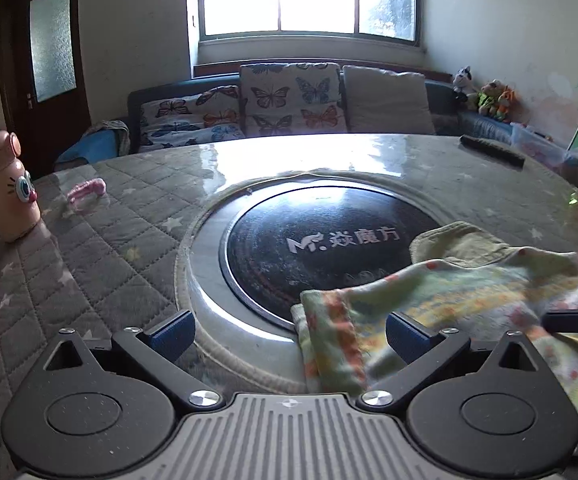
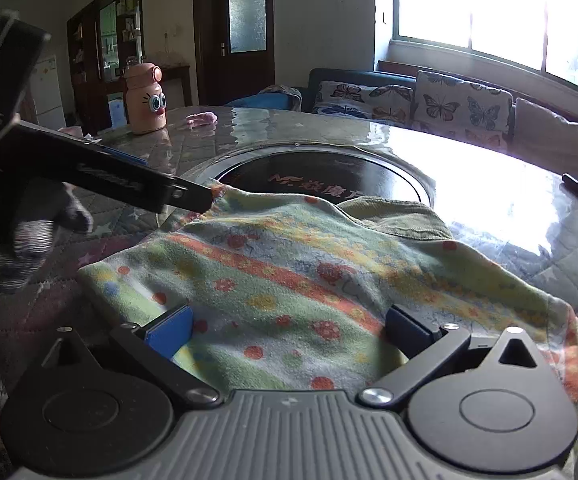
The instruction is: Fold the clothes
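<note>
- The floral garment (image 2: 289, 276) is lying rumpled, partly doubled over, on the quilted table (image 1: 101, 240); folding is looking barely begun.
- Left gripper (image 1: 289, 330) and right gripper (image 2: 289, 330) are both hovering spread wide, grasping nothing.

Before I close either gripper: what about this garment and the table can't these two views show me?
- Patterned garment: near hem hidden behind right gripper body, right wrist view; its right part cut by frame edge, left wrist view.
- Olive cloth: mostly covered by the garment.
- Dark bar on table: too small to identify.
- Left gripper: garment contact unclear.
</note>
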The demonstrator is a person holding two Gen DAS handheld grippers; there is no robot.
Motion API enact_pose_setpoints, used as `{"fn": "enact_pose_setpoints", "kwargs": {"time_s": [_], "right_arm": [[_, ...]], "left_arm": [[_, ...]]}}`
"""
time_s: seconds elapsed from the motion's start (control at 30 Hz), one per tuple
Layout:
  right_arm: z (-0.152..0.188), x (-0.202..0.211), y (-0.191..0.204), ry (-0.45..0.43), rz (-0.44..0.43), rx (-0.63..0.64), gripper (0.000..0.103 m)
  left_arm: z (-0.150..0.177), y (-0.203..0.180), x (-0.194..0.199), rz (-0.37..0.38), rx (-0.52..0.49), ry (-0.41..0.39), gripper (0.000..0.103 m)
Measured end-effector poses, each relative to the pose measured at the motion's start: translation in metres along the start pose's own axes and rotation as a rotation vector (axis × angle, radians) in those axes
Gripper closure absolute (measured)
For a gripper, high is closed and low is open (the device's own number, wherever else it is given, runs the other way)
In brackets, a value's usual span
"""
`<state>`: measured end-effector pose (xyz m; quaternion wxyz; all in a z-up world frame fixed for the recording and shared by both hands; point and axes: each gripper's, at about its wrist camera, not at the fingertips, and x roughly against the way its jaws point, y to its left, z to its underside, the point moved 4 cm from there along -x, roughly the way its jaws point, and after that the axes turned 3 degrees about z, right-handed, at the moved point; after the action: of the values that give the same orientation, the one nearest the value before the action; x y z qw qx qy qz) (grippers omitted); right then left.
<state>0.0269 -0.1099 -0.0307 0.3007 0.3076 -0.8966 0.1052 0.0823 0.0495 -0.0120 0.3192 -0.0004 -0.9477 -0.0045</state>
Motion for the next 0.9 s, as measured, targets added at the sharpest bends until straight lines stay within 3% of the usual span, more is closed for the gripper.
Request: {"fn": "enact_pose_setpoints", "kwargs": {"time_s": [0.17,0.47,0.63,0.9], "right_arm": [[0.001,0.001,-0.002,0.002,-0.001,-0.002,0.000],[0.001,0.001,-0.001,0.004,-0.004,-0.004,0.000],[0.001,0.001,-0.001,0.004,-0.006,-0.007,0.000],[0.001,0.002,-0.002,0.003,-0.009,-0.010,0.000]], "left_arm": [[0.004,0.007,-0.019,-0.044,0.014,0.044,0.000],[0.004,0.010,-0.021,-0.044,0.072,0.060,0.000],[-0.012,-0.016,-0.013,-0.008,0.004,0.033,0.000],[-0.027,-0.050,-0.036,0.008,-0.098,0.070,0.000]]}}
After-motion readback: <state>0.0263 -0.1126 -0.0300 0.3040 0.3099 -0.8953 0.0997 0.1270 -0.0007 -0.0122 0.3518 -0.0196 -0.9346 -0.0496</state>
